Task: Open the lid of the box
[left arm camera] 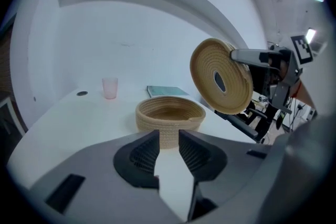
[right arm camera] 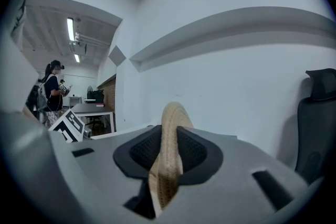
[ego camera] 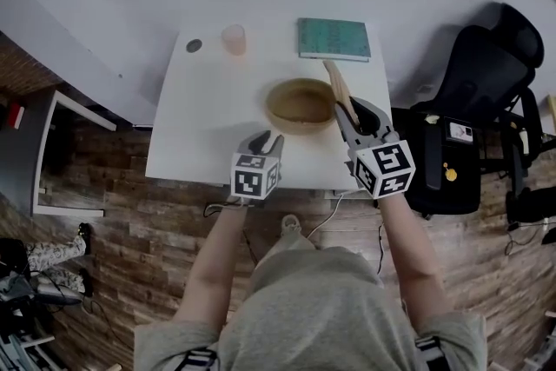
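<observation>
The round woven box (ego camera: pixel 300 104) stands uncovered on the white table (ego camera: pixel 200 126), and its hollow inside shows in the left gripper view (left arm camera: pixel 170 115). My right gripper (ego camera: pixel 352 113) is shut on the edge of the woven lid (ego camera: pixel 339 87) and holds it up on edge, to the right of the box and above it. In the left gripper view the lid (left arm camera: pixel 220 76) hangs tilted with its underside facing me. The lid's rim (right arm camera: pixel 170 128) sits pinched between the right pads. My left gripper (ego camera: pixel 265 143) hovers near the table's front edge, its jaws (left arm camera: pixel 168 147) a narrow gap apart with nothing between them.
A teal book (ego camera: pixel 334 39) lies at the back of the table, with a pink cup (ego camera: pixel 233 39) and a small dark disc (ego camera: pixel 194 45) at the back left. A black office chair (ego camera: pixel 495 82) stands right of the table. A person (right arm camera: pixel 50 94) stands far off.
</observation>
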The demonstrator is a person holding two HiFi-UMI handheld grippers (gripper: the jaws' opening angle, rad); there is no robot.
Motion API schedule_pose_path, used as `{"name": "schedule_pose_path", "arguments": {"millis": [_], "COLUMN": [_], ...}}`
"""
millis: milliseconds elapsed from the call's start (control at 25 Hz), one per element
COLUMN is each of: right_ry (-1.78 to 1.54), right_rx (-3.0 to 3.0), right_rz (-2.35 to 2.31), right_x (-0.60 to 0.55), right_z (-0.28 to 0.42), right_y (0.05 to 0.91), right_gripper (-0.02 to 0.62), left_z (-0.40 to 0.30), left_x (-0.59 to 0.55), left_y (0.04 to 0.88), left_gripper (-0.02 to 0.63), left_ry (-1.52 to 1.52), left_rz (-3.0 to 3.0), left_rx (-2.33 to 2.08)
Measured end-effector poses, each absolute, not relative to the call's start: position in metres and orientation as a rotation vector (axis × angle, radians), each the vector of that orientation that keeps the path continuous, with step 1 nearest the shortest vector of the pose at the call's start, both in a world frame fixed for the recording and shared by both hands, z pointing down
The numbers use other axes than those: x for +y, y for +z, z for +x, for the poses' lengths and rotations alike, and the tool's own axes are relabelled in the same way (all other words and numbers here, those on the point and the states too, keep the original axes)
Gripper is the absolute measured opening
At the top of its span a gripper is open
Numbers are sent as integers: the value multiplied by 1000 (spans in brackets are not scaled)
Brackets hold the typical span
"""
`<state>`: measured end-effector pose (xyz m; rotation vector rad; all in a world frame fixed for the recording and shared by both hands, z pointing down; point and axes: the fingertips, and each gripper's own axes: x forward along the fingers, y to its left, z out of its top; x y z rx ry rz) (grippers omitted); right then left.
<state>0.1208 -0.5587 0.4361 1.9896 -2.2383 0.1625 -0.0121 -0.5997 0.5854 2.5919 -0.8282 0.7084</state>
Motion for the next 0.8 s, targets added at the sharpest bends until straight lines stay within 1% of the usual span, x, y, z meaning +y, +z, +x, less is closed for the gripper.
{"name": "schedule_pose_path", "arguments": {"millis": [80,320,800], "right_ry": [174,211,233], "right_rx": [-2264,-2333,-2438], "right_rz": [2000,2010,2004], "right_x": [-542,-492,-383], "right_z": [120,118,109], "right_y": [432,424,411], "right_gripper": [91,91,92], "left_z": [-13,-16,-20], "left_x": [-586,-544,-440], "left_y": [579,558,526], "left_gripper": [79,40,20], "left_ry": [688,613,527], "left_rz": [2593,2590,2592], "left_rx": [-863,-966,-1021]}}
